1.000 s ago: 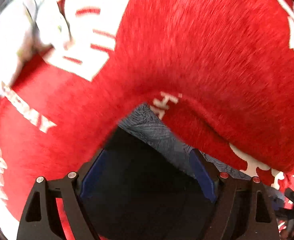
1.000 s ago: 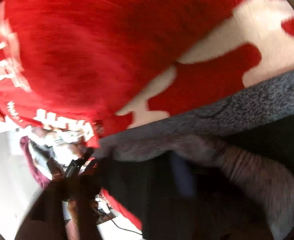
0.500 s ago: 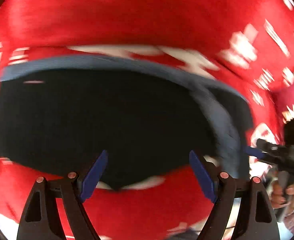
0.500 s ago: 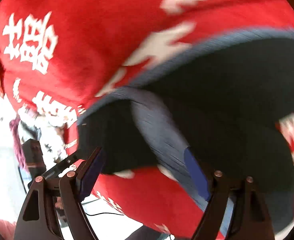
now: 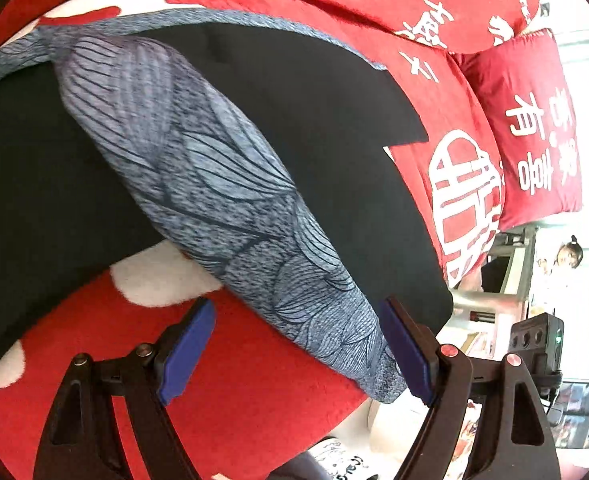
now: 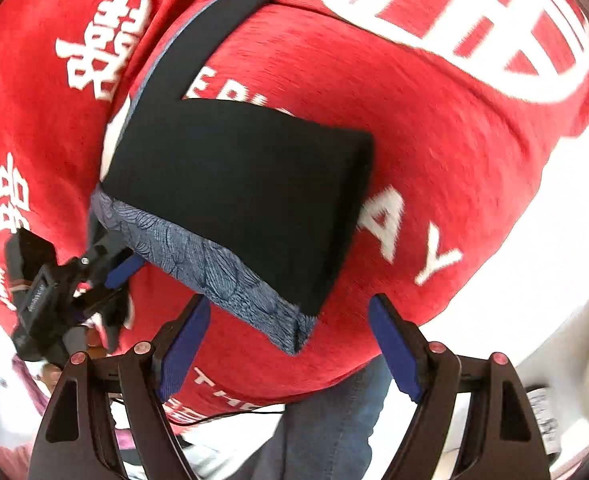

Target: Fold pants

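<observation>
Left wrist view: my left gripper stands with its jaws spread wide and nothing between them; the blue pads are smooth and flat on black angular fingers. Just ahead lie the pants, a matte black cloth with a grey-blue panel printed in fine dark curved lines, like overlapping leaves. The panel runs as a long rounded band from upper left to lower right, and its lower end lies just beside my right-hand pad. The pants rest on a red blanket of short fuzzy pile with white characters and white patches. A darker red pillow with white characters lies at the far right.

Right wrist view: my right gripper is likewise wide apart and holds nothing, hovering near the closest corner of the garment. From here the pants read as a folded, thick, roughly rectangular stack, black on top with the patterned band along the near-left edge. A narrow black strip extends away from the stack toward the upper middle, so the long axis points away from me. The left gripper shows at the stack's left corner. The blanket is blurred at the right. I see no containers.
</observation>
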The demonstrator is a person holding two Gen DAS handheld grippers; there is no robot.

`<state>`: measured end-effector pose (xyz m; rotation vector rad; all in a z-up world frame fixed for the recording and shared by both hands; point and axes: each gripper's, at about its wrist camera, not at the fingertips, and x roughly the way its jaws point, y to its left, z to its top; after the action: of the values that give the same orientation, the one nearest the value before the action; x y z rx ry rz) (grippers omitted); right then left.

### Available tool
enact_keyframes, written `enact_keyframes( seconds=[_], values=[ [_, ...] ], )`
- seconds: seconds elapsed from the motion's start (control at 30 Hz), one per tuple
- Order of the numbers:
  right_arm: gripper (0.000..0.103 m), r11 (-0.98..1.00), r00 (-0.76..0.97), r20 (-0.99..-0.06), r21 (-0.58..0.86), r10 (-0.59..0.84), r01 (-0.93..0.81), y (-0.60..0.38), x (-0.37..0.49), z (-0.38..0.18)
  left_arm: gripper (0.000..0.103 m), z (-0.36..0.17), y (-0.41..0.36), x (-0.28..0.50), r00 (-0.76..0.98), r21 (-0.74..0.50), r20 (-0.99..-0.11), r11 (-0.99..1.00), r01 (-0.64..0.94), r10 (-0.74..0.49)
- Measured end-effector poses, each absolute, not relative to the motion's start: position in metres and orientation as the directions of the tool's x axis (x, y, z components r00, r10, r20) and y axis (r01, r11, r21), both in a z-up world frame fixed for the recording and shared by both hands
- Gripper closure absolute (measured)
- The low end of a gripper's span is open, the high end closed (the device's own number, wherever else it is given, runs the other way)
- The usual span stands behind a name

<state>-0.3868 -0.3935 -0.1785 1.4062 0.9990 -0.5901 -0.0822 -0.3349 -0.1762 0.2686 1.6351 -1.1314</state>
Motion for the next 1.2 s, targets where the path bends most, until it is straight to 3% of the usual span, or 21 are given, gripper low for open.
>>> enact_keyframes(
  seconds=[0.1, 0.13, 0.17, 0.2, 0.23, 0.27, 0.5, 0.63, 0.73, 0.77, 0.8, 0.83, 0.87, 0.93, 1.07, 1.13, 1.2],
  values=[
    [0.023, 0.06, 0.593, -0.766, 0.623, 0.248, 0.78, -0.391, -0.387, -0.195, 0.018, -0.178, -0.333, -0.083, -0.391, -0.537, -0.843, 0.528, 0.658, -0.369],
    [0.03, 0.039, 0.602, -0.753, 0.632, 0.265, 0.774, -0.391, -0.388, -0.202, 0.018, -0.178, -0.334, -0.084, -0.393, -0.541, -0.84, 0.531, 0.652, -0.374],
    [0.042, 0.015, 0.596, -0.752, 0.624, 0.281, 0.781, -0.389, -0.385, -0.211, 0.018, -0.179, -0.334, -0.085, -0.395, -0.546, -0.837, 0.531, 0.648, -0.379],
    [0.047, -0.019, 0.593, -0.745, 0.618, 0.304, 0.786, -0.388, -0.385, -0.22, 0.018, -0.179, -0.336, -0.087, -0.4, -0.552, -0.833, 0.526, 0.647, -0.383],
    [0.063, -0.026, 0.589, -0.748, 0.612, 0.306, 0.79, -0.386, -0.386, -0.221, 0.026, -0.178, -0.339, -0.089, -0.412, -0.563, -0.825, 0.515, 0.646, -0.386],
    [0.089, -0.03, 0.601, -0.734, 0.625, 0.317, 0.78, -0.385, -0.385, -0.22, 0.041, -0.176, -0.34, -0.088, -0.426, -0.574, -0.818, 0.509, 0.641, -0.386],
    [0.089, 0.007, 0.744, -0.572, 0.794, 0.345, 0.608, -0.454, -0.353, -0.154, 0.042, -0.134, -0.374, -0.07, -0.366, -0.571, -0.817, 0.532, 0.625, -0.446],
    [0.089, 0.044, 0.777, -0.542, 0.828, 0.32, 0.559, -0.529, -0.325, -0.131, 0.042, -0.11, -0.415, -0.038, -0.237, -0.518, -0.835, 0.566, 0.641, -0.497],
    [0.087, 0.096, 0.771, -0.557, 0.824, 0.308, 0.558, -0.587, -0.296, -0.124, 0.038, -0.098, -0.443, -0.012, -0.108, -0.434, -0.86, 0.603, 0.669, -0.499],
    [0.083, 0.123, 0.763, -0.567, 0.82, 0.31, 0.559, -0.605, -0.283, -0.123, 0.027, -0.094, -0.45, -0.004, -0.068, -0.404, -0.867, 0.616, 0.676, -0.494],
    [0.082, 0.148, 0.746, -0.591, 0.804, 0.308, 0.575, -0.619, -0.272, -0.123, 0.024, -0.089, -0.453, 0.003, -0.036, -0.386, -0.868, 0.627, 0.677, -0.495],
    [0.072, 0.171, 0.726, -0.616, 0.786, 0.306, 0.595, -0.63, -0.261, -0.123, 0.022, -0.084, -0.456, 0.01, 0.0, -0.37, -0.866, 0.641, 0.672, -0.5],
    [0.051, 0.195, 0.709, -0.638, 0.769, 0.3, 0.609, -0.64, -0.25, -0.122, 0.022, -0.082, -0.454, 0.018, 0.021, -0.36, -0.866, 0.651, 0.668, -0.5],
    [0.03, 0.264, 0.683, -0.683, 0.73, 0.258, 0.63, -0.654, -0.235, -0.115, 0.022, -0.079, -0.448, 0.028, 0.061, -0.32, -0.88, 0.683, 0.656, -0.471],
    [0.03, 0.395, 0.653, -0.737, 0.659, 0.172, 0.64, -0.658, -0.23, -0.095, 0.022, -0.103, -0.422, 0.034, 0.089, -0.22, -0.934, 0.753, 0.621, -0.347],
    [0.03, 0.373, 0.623, -0.765, 0.633, 0.166, 0.678, -0.656, -0.24, -0.104, 0.022, -0.124, -0.405, 0.031, 0.086, -0.16, -0.961, 0.784, 0.599, -0.262],
    [0.037, 0.317, 0.575, -0.797, 0.601, 0.182, 0.733, -0.652, -0.256, -0.127, 0.022, -0.139, -0.393, 0.027, 0.082, -0.122, -0.975, 0.805, 0.58, -0.206]
  ],
)
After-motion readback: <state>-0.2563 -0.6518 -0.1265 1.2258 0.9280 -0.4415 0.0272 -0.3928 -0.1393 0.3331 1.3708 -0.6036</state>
